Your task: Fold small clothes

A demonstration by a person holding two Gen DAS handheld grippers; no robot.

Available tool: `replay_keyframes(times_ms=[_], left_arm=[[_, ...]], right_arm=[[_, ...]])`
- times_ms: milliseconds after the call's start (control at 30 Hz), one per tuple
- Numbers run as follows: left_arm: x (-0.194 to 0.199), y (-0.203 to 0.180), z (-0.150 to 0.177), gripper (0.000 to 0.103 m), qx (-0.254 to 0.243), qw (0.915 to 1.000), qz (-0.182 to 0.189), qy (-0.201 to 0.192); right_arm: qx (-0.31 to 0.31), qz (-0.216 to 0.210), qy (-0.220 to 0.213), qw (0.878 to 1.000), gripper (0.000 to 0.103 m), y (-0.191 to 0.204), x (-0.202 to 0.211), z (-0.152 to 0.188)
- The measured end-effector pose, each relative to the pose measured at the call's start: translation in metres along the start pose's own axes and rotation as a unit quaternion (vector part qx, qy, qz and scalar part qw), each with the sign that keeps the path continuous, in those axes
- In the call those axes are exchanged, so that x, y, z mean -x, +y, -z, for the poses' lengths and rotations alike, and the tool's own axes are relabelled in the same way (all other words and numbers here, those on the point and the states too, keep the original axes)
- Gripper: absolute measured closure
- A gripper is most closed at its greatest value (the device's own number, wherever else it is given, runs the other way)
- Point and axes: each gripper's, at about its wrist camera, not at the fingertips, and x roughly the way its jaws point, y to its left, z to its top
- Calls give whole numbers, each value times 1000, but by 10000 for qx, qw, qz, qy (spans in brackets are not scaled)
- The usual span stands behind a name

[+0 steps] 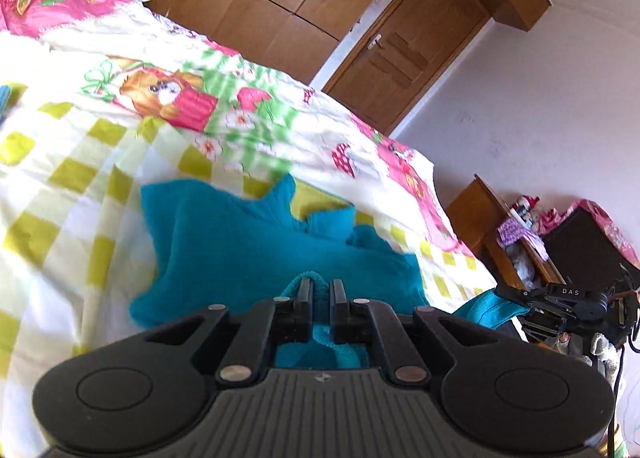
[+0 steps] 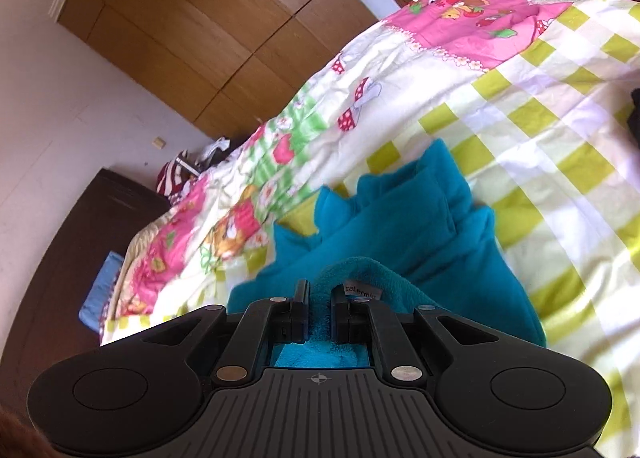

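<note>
Left wrist: the left tool (image 1: 320,290) is clamped on a teal fleece (image 1: 248,234) edge, lifting it off the bed (image 1: 80,162) so it can fold; the right tool (image 1: 516,294) at 3 o'clock grips another edge

Right wrist: right tool (image 2: 319,298) pinches the labelled hem; fleece (image 2: 400,226) trails toward 12 o'clock

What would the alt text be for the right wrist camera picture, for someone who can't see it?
A black two-finger right gripper is shut on the edge of a teal fleece garment with a white label, the rest trailing onto a bedspread of green checks and pink cartoon prints. Wooden wardrobe doors stand behind.
</note>
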Motion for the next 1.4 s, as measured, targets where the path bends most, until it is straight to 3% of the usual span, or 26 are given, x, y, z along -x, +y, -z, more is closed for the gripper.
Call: replay_keyframes(times_ms=[133, 233, 300, 367, 433, 500, 567, 667, 767, 833, 867, 900, 933, 1067, 1167, 1200, 1267, 1400], left_arm=[[-52, 38, -45, 83, 273, 9989, -259, -291], [-91, 75, -57, 81, 609, 9955, -669, -296], [-108, 102, -55, 69, 1039, 9911, -816, -130], [-109, 118, -48, 60, 1389, 9876, -722, -113], [-100, 120, -38, 58, 1368, 9880, -684, -223], [-84, 113, -32, 56, 1121, 9902, -744, -372], [-67, 102, -27, 56, 651, 9921, -943, -505], [-48, 75, -21, 54, -534, 9887, -1248, -630], [-45, 52, -14, 48, -1498, 9816, -1154, -264], [-48, 39, -7, 47, -2091, 9707, -1183, -19], [-51, 33, -4, 46, -2445, 9615, -1252, 73], [-55, 31, -2, 44, -2707, 9535, -1317, 117], [-58, 30, -3, 44, -2832, 9494, -1350, 141], [-75, 43, -16, 44, -2731, 9538, -1210, 334], [-91, 62, -29, 44, -2294, 9630, -1366, 376], [-95, 70, -33, 46, -2094, 9652, -1533, 309], [-98, 88, -40, 49, -1582, 9705, -1813, 116], [-88, 116, -39, 49, -695, 9846, -1601, 38]], right_arm=[[-379, 107, -336, 9987, 93, 4, -82, -52], [-762, 474, -528, 9946, 88, -10, -137, -76], [-697, 805, -447, 9933, 85, -19, -164, -77], [-518, 976, -376, 9932, 71, -23, -175, -69], [-133, 868, -359, 9955, 67, -20, -170, -56], [511, 972, -432, 9930, 66, -11, -157, -41], [1458, 1157, -514, 9812, 64, 5, -142, -27], [2707, 1362, -483, 9518, 65, 26, -129, -4], [3259, 1379, -403, 9344, 66, 36, -126, 7], [3541, 1443, -331, 9234, 66, 40, -132, 9], [3830, 1428, -291, 9122, 66, 46, -137, 11], [4140, 1411, -315, 8987, 66, 52, -140, 15], [4612, 1368, -330, 8760, 66, 62, -145, 22], [6153, 680, 20, 7854, 65, 102, -163, 60], [6551, 140, 479, 7539, 64, 126, -176, 84], [6550, -24, 583, 7534, 63, 132, -178, 90], [6306, -447, 777, 7709, 52, 146, -183, 100], [5854, -572, 1057, 8017, 49, 167, -217, 111]])
